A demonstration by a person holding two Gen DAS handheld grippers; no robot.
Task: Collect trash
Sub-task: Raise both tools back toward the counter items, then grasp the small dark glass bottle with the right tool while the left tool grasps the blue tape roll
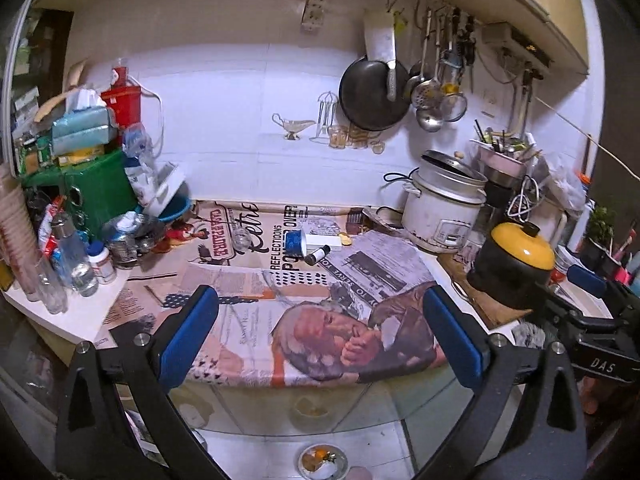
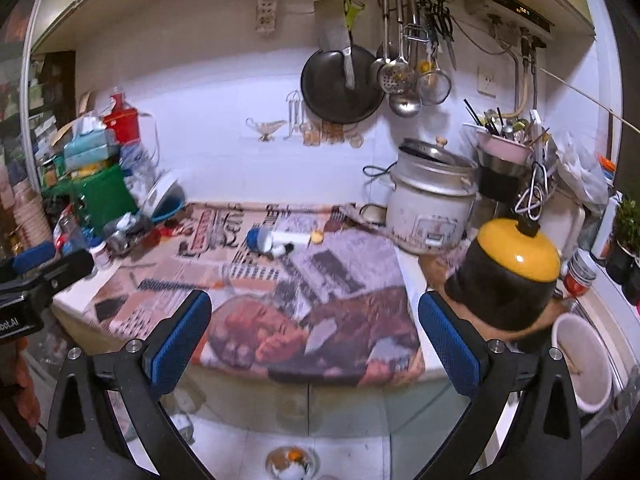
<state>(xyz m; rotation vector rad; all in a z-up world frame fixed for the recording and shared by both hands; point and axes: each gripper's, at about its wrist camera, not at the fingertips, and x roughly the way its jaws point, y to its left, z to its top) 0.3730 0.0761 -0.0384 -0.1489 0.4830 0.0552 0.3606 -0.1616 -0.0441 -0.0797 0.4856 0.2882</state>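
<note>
Left gripper [image 1: 320,332]: jaws spread wide, blue pads facing each other, nothing between them; held above the near edge of the counter.

Right gripper [image 2: 316,334]: jaws likewise wide apart and empty, over the same counter edge; seen also at the right margin of the left wrist view.

Newspaper sheets [image 1: 280,288]: cover the counter top, filling the gap between both pairs of jaws and running on beyond the tips.

Trash items, all lying on the paper beyond the jaw tips, roughly on the midline of the left jaws:
- blue cup [image 1: 295,239], tipped on its side;
- white box [image 1: 324,242], flat, touching the cup on its right;
- small dark bottle [image 1: 318,255], lying just in front of the cup and box;
- clear jar [image 1: 242,238], to the left of the cup, apart from it.

Rice cooker [image 1: 438,212]: white, lid askew, beyond the right jaw.

Black pot with yellow lid [image 2: 506,276]: just outside the right jaw of the right gripper.

Green box [image 1: 94,190]: beyond the left jaw, amid stacked clutter.

Dish [image 1: 322,462]: on the floor, below the jaws, contents unclear.
</note>
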